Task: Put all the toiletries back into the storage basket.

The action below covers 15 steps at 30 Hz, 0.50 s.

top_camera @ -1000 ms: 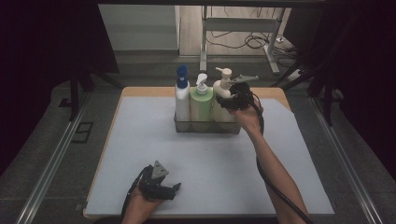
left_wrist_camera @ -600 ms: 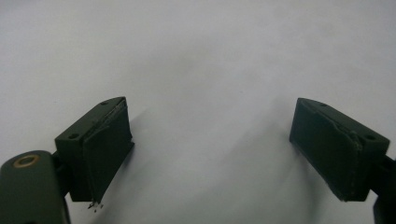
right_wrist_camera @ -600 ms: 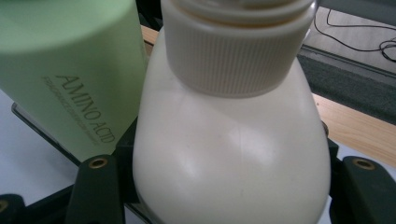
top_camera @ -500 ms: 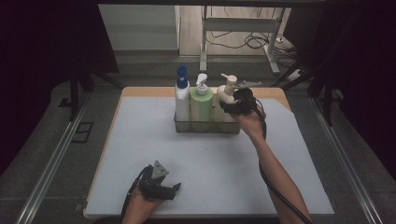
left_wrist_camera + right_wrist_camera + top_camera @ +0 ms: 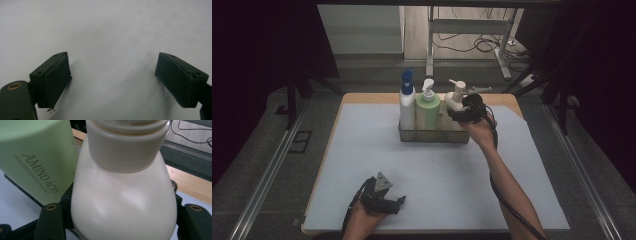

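Three pump bottles stand in a clear tray (image 5: 434, 138) at the back of the white mat: a white one with a blue cap (image 5: 407, 102), a green one (image 5: 427, 113) (image 5: 37, 157) and a cream one (image 5: 453, 104) (image 5: 122, 202). My right gripper (image 5: 458, 114) (image 5: 122, 206) reaches in from the right, and its jaws press on both sides of the cream bottle's body, below its ribbed collar. Near the mat's front edge, my left gripper (image 5: 396, 202) (image 5: 112, 75) rests with its jaws wide open over bare mat, nothing between them.
The mat (image 5: 362, 150) covers a wooden table (image 5: 504, 98) whose edge shows behind the tray. Beyond it are a dark floor, cables and a metal stand (image 5: 462, 30). Metal rails run along both sides of the table.
The right gripper and the cream bottle have shifted slightly lower and to the right at the tray's right end. The left gripper has stayed put.
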Each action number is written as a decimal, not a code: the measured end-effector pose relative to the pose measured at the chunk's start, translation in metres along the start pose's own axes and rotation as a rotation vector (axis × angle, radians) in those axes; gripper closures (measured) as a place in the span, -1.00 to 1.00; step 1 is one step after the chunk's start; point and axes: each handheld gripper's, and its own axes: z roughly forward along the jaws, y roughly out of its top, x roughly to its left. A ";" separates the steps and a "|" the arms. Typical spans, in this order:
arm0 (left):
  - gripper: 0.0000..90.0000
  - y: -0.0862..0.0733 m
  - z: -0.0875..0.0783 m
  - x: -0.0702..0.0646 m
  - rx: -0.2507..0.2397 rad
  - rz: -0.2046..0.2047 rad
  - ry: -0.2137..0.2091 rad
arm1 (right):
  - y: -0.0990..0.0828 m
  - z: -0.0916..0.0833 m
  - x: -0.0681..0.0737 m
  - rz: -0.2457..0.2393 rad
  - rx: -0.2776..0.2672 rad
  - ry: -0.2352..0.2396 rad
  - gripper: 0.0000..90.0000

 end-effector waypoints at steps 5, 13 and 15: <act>-0.73 0.000 0.000 0.000 0.000 0.000 0.000 | -0.002 -0.001 -0.004 -0.002 -0.011 0.034 -0.26; -0.73 0.000 0.000 0.000 0.000 0.000 0.000 | -0.010 -0.007 -0.005 -0.019 -0.025 0.046 -0.28; -0.73 0.000 0.000 0.000 0.000 0.000 0.000 | -0.012 -0.010 -0.006 -0.021 -0.023 0.049 -0.28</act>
